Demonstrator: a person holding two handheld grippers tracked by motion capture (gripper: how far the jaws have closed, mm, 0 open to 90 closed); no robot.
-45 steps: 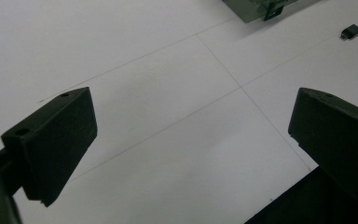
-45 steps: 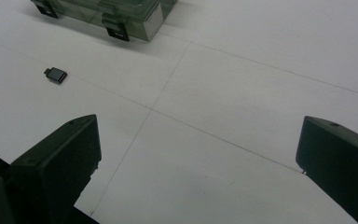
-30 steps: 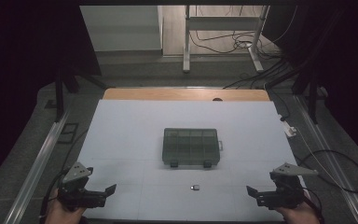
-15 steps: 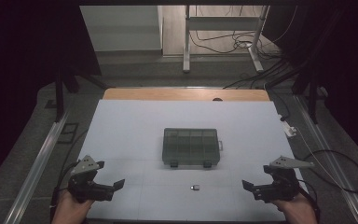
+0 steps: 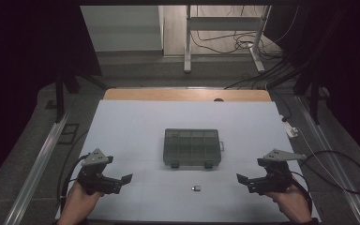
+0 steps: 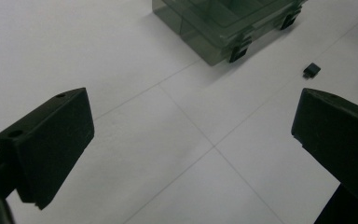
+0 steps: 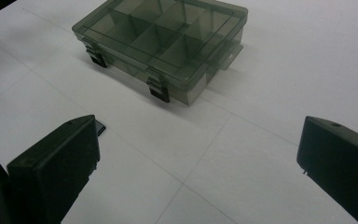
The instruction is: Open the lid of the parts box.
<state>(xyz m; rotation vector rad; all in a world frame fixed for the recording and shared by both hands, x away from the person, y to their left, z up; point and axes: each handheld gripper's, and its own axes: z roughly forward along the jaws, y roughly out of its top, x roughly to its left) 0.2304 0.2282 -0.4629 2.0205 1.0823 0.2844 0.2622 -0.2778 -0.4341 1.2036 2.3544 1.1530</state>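
**Small black piece lies between my two grippers, a little nearer the right**

I hold a gripper in each hand at the near edge of the white counter, and both point inward toward the middle. My left gripper has its fingers spread wide with nothing between them; so does my right gripper, whose fingers also stand well apart and empty.

The smoky compartment box sits closed in the middle of the counter, its two dark latches facing me and its long axis running left to right. Just in front of it, apart from the latches, lies a small black piece flat on the bare surface. It is too small for me to tell its long axis.

What matters for my next reach is this: the piece lies inward from both grippers and roughly level with them. From my left it is ahead and to the right, beyond the finger on that side. From my right it lies close by my left finger, partly hidden behind it. I judge the right hand the nearer one, needing only a short sideways move.
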